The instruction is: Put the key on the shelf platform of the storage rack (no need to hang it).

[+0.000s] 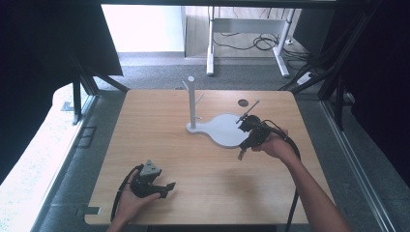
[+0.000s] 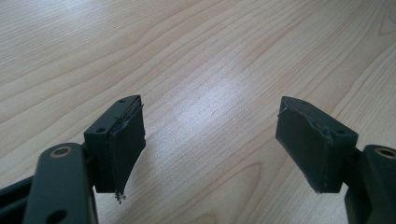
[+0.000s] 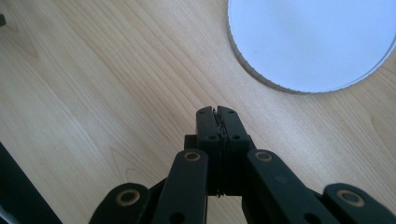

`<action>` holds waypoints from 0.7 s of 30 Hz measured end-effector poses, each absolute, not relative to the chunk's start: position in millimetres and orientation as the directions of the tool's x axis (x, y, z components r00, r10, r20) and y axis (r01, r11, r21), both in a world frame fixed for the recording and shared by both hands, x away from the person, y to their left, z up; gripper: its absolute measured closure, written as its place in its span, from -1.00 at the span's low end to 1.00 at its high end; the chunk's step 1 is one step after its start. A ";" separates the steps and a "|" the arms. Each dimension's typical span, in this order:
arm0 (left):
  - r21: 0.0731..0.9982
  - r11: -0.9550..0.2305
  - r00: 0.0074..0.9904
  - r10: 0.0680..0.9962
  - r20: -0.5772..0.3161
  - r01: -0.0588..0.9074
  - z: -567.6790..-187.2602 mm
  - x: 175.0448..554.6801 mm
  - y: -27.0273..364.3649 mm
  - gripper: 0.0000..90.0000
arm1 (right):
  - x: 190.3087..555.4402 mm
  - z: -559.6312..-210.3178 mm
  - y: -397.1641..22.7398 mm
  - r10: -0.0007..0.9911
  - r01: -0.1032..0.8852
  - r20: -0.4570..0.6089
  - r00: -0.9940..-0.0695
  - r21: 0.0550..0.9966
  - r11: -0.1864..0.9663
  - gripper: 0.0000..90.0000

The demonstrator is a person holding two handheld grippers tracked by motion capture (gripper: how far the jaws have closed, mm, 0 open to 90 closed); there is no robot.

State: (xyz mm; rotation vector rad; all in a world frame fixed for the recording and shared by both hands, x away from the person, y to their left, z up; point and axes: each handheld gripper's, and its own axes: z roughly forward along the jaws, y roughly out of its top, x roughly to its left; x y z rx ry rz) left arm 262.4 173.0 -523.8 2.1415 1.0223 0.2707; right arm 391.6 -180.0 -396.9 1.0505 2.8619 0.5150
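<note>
The right gripper [image 1: 240, 153] is hovering with jaws pressed together and empty beside the white peg stand [image 1: 223, 129]; the left gripper [image 1: 167, 188], jaws apart, is resting nearer the person. Nothing looks hung yet.

I see a pale wood-grain table [image 1: 193, 159], a white round-based peg stand [image 1: 227, 130], black gripper fingers [image 2: 123, 140], grey carpet floor [image 1: 159, 75].
</note>
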 end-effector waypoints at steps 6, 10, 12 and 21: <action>0.697 -0.412 0.661 0.741 -0.118 0.587 -524.3 262.6 172.7 -0.46 | 395.8 -394.6 -177.2 0.640 0.623 0.066 -0.766 0.325 0.712 1.00; 0.698 -0.418 0.665 0.739 -0.112 0.582 -524.3 263.1 173.0 -0.46 | 399.8 -392.3 -174.6 0.640 0.622 0.064 -0.766 0.326 0.711 1.00; 0.698 -0.417 0.664 0.739 -0.112 0.582 -524.3 263.1 173.2 -0.46 | 401.7 -391.0 -172.8 0.641 0.623 0.063 -0.765 0.325 0.711 1.00; 0.697 -0.419 0.666 0.738 -0.112 0.582 -524.7 263.7 173.6 -0.46 | 411.0 -386.0 -164.8 0.639 0.621 0.069 -0.766 0.335 0.709 1.00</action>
